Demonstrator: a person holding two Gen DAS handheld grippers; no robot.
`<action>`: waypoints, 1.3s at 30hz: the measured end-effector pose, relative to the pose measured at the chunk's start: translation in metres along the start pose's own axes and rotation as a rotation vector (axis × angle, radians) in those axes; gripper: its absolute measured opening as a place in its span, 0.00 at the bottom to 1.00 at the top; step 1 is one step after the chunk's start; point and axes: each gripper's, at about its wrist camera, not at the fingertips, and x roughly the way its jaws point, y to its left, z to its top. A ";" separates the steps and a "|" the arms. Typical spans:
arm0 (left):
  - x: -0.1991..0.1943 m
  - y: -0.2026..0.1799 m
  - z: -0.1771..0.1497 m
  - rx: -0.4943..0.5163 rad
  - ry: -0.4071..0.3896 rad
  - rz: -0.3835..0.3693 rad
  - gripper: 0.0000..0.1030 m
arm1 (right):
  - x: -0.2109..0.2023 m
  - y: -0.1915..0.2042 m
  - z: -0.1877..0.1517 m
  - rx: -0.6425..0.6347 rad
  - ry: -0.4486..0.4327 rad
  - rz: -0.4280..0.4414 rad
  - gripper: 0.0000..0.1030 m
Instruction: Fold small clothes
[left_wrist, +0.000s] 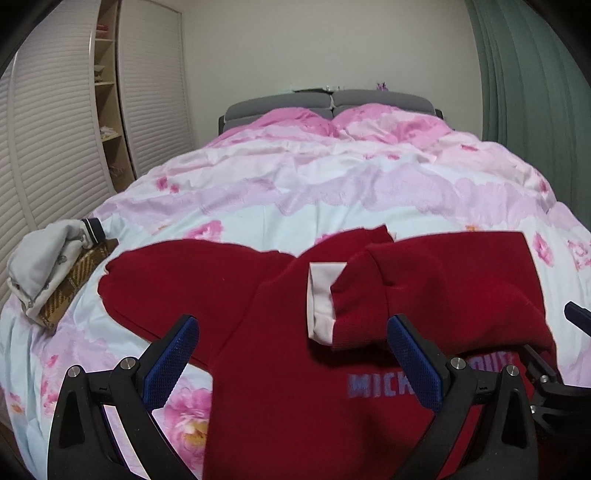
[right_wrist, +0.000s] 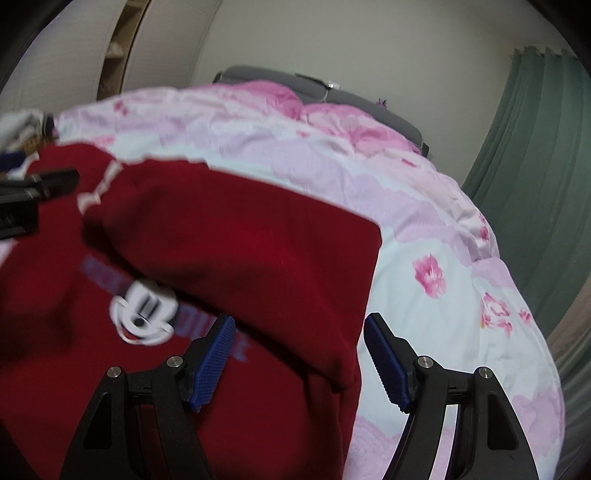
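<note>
A dark red sweatshirt (left_wrist: 280, 369) with a Mickey Mouse print (right_wrist: 142, 314) lies on the bed. Its right sleeve (left_wrist: 454, 280) is folded in across the chest, white cuff (left_wrist: 321, 299) near the middle; its left sleeve (left_wrist: 177, 280) stretches out to the left. My left gripper (left_wrist: 293, 354) is open and empty, just above the sweatshirt's body. My right gripper (right_wrist: 299, 354) is open and empty over the sweatshirt's right edge (right_wrist: 354, 332). The right gripper also shows at the right edge of the left wrist view (left_wrist: 561, 369).
The bed has a pink floral duvet (left_wrist: 314, 184) and a grey headboard (left_wrist: 332, 101). A pile of folded clothes (left_wrist: 51, 266) sits at the bed's left edge. White louvred wardrobe doors (left_wrist: 55, 140) stand to the left, a green curtain (right_wrist: 535, 177) to the right.
</note>
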 end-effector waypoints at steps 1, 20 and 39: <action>0.003 0.000 -0.002 -0.001 0.006 0.003 1.00 | 0.005 0.001 -0.003 -0.006 0.014 -0.011 0.71; 0.024 -0.013 -0.012 0.008 0.054 0.007 1.00 | 0.023 -0.051 -0.029 0.220 0.119 0.050 0.27; -0.020 0.079 -0.018 -0.053 0.030 0.079 1.00 | -0.044 0.076 0.044 0.104 -0.149 0.270 0.60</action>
